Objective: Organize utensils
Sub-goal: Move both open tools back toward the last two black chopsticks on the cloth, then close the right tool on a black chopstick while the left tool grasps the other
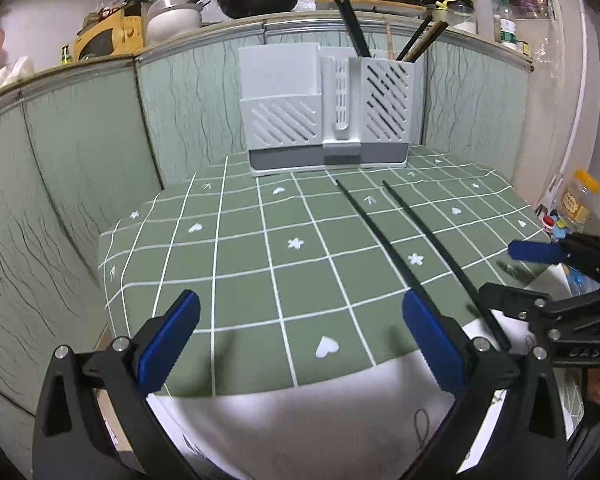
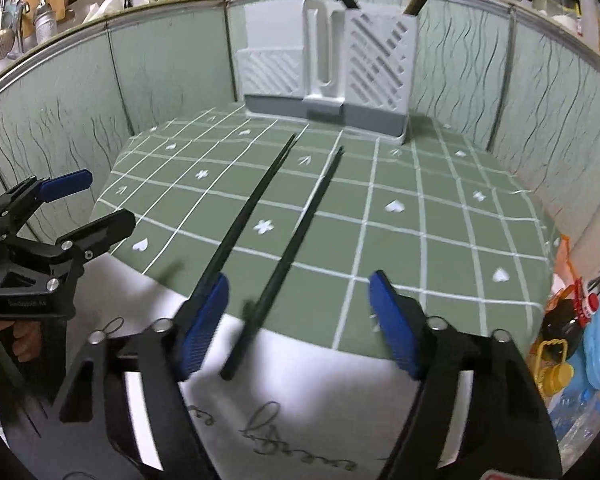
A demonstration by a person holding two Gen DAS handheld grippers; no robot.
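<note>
At bottom middle, our right gripper (image 2: 298, 320) is apart around one black chopstick (image 2: 288, 248), not clamped. Next we squeeze, lift, drop into white holder (image 2: 332, 60). Left gripper (image 1: 300, 344) apart, empty.

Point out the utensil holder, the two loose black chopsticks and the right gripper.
utensil holder (image 1: 284, 120): left wrist view, slatted front wall.
black chopsticks (image 2: 296, 240): right wrist view, shaft of the right-hand stick.
right gripper (image 2: 300, 320): right wrist view, midway between blue fingertips.

Almost no readable text. The white cloth (image 2: 300, 412) at the table's near edge carries dark cursive script, illegible. The left gripper (image 2: 100, 204) body has a small printed line, too blurred; bottle (image 1: 509, 32) labels too small to read.
</note>
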